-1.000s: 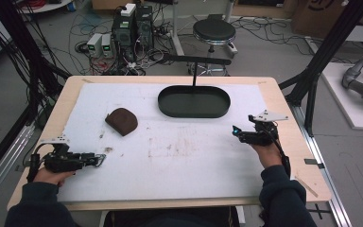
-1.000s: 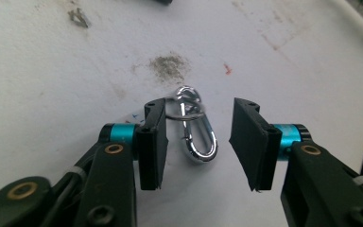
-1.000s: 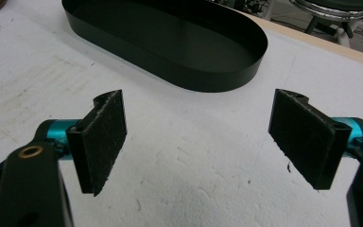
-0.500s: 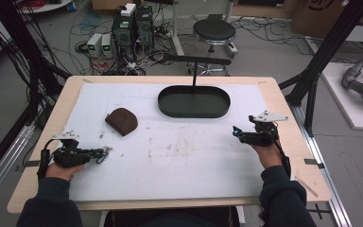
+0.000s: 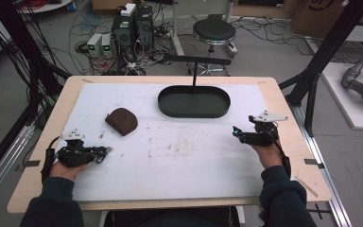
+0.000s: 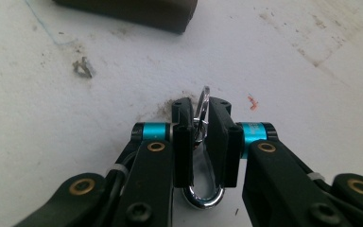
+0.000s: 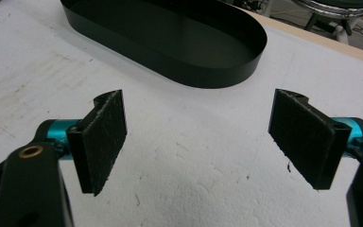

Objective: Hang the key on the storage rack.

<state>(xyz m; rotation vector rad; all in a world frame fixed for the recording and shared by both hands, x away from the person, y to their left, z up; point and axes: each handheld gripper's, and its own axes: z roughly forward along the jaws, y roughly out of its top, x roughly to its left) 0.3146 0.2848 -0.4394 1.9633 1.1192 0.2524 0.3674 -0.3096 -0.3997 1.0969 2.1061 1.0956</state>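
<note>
1. Your left gripper point(image 6: 199, 137) pinches a small silver metal clip point(image 6: 202, 156), a carabiner-like loop, between its pads at the near left of the worktop point(image 5: 179, 179). Its jaws have just been closing and then eased slightly wider, with the clip between them. The clip stands on its thin edge between the pads, so the grip looks narrow; any further easing could let it twist or drop onto the white sheet.

2. The clip is smooth and rounded. If you swing the left gripper point(image 5: 101, 153) fast, it could pivot in the pads and slide out through the bottom, where its curved end already hangs below them.

3. The brown pouch point(image 5: 121, 121) lies just beyond your left gripper, between it and the black oval tray point(image 5: 194, 112) at the far middle. If you carry the clip low toward either one, you could nudge the pouch or catch the clip on the tray's wall.

4. Your right gripper point(image 7: 198, 142) rests at the right of the worktop with its jaws spread wide and nothing between them, the tray just ahead of it. If you bring it across to help, the 2 grippers could knock together and jar the clip loose.

5. A small metal scrap point(image 6: 82, 67) lies on the sheet ahead of the left gripper; dragging the clip along the sheet could snag it.
</note>
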